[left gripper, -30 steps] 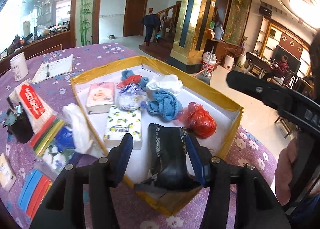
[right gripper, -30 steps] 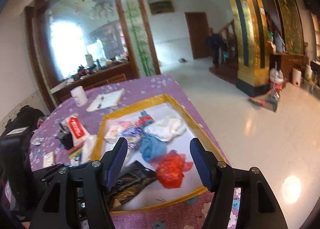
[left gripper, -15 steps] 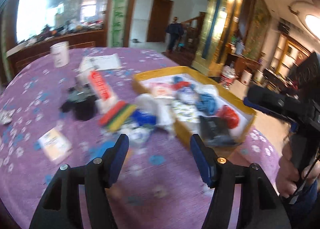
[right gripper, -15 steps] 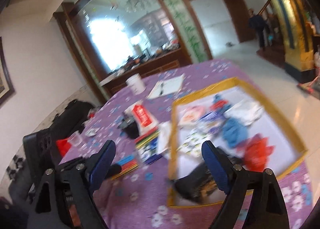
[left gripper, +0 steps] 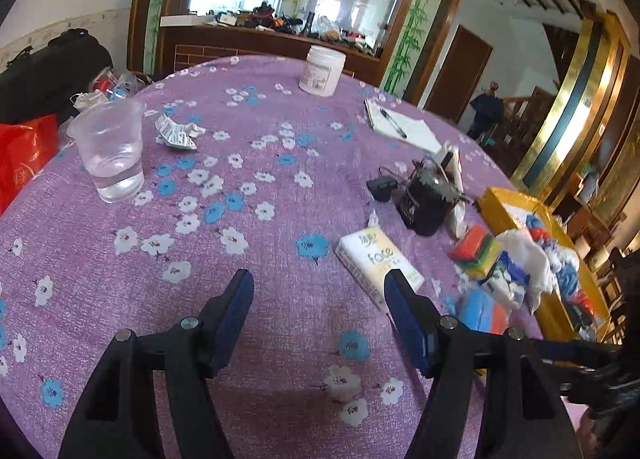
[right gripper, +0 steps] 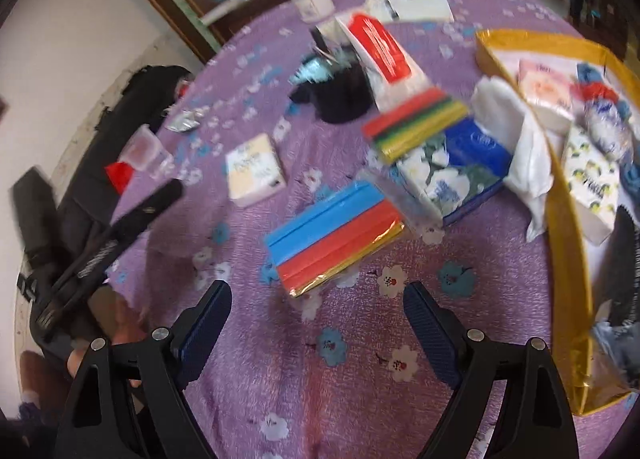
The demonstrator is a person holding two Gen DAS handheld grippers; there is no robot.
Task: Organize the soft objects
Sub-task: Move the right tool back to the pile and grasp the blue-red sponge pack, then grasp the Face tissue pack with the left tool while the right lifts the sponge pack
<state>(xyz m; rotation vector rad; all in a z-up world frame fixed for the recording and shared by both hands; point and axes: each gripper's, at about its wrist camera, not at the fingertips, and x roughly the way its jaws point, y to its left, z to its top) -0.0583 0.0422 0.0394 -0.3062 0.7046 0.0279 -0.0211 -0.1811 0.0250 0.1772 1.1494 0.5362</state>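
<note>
My left gripper (left gripper: 320,311) hangs over bare purple tablecloth, its jaws opening with nothing between them. A cream tissue pack (left gripper: 378,263) lies just beyond its right finger. My right gripper (right gripper: 320,319) is open and empty, low over the cloth. A wrapped blue-and-red pack (right gripper: 336,235) lies just ahead of it. Beyond that are a blue floral tissue box (right gripper: 452,171), a striped stack of coloured cloths (right gripper: 416,123) and a white cloth (right gripper: 516,139). The gold-rimmed tray (right gripper: 560,195) on the right holds tissue packs, knitted pieces and a black item (right gripper: 624,259).
A plastic cup of water (left gripper: 110,151) stands at the left near the table's edge, with a red bag (left gripper: 24,155) beside it. A white jar (left gripper: 323,71), a notepad with a pen (left gripper: 400,127) and a black holder (left gripper: 428,199) stand farther back.
The left gripper has let go of the black item in the tray and swung left over the table, its jaws wider. The right gripper has swung left and down, from the tray to the coloured pack.
</note>
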